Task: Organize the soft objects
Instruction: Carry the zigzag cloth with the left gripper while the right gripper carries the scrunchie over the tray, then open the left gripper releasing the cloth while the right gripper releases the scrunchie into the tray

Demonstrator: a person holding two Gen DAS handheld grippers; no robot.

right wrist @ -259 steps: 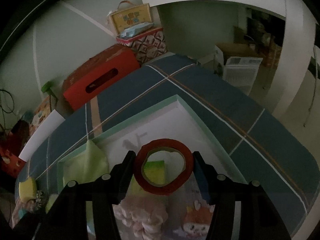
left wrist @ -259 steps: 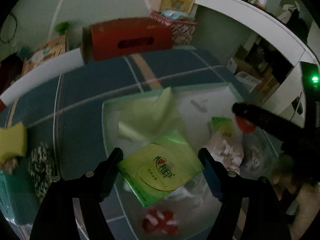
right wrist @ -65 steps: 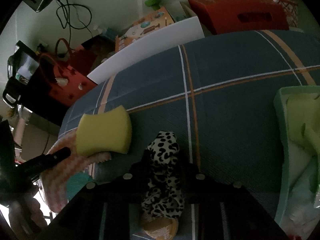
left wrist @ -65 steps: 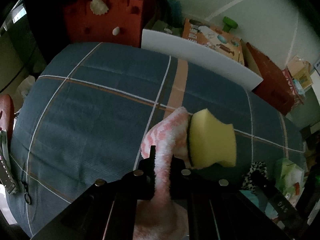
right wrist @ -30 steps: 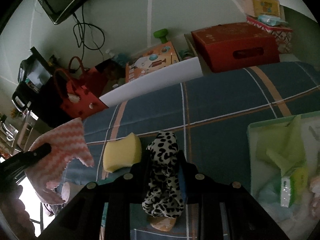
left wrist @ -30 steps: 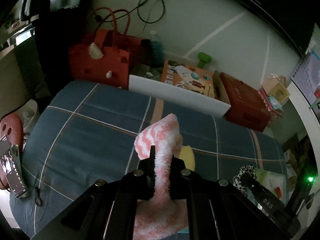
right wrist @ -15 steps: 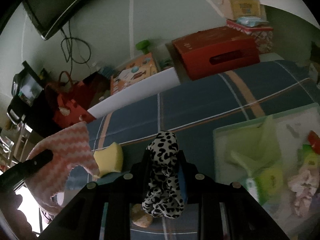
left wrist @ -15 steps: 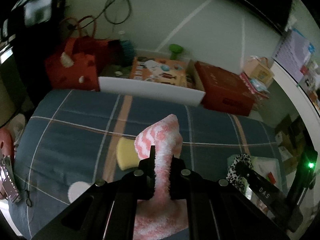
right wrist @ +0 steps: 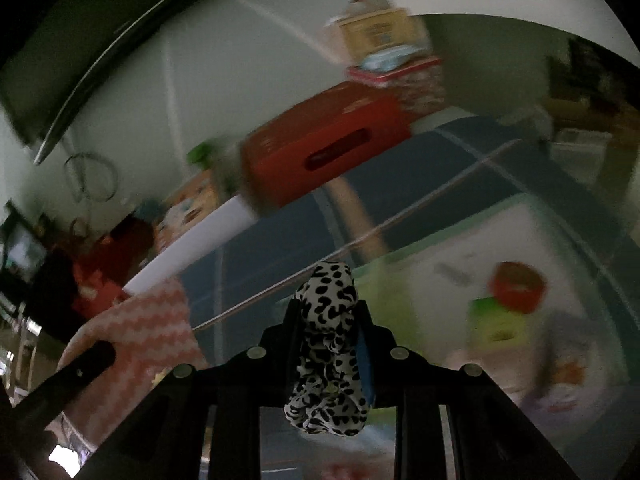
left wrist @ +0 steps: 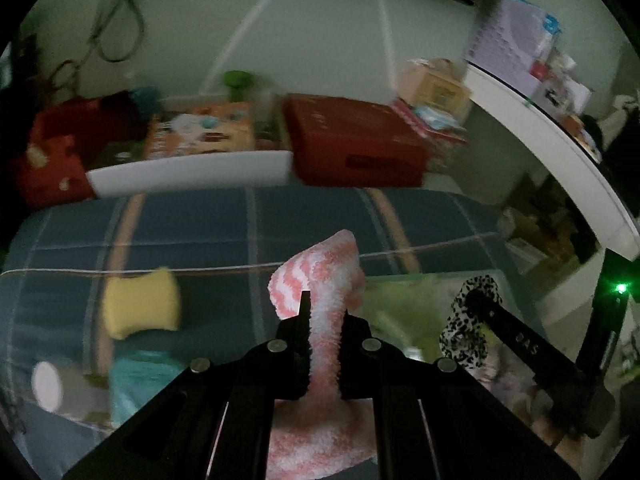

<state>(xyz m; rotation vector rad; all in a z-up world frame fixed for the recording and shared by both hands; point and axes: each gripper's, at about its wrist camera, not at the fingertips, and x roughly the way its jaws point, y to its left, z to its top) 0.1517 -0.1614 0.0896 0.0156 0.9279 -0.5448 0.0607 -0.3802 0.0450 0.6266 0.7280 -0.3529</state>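
Left tongs (left wrist: 323, 316) pinch the pink sock (left wrist: 320, 280); right tongs (right wrist: 328, 320) clamp the leopard scrunchie (right wrist: 328, 344).

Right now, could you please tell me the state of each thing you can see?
Left gripper: shut on pink cloth.
Right gripper: shut on leopard scrunchie.
Sponge: lying loose on the bed.
Tape roll: lying in the tray.

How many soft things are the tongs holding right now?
2. The left tongs pinch a pink zigzag cloth; the right tongs pinch a leopard-print scrunchie.
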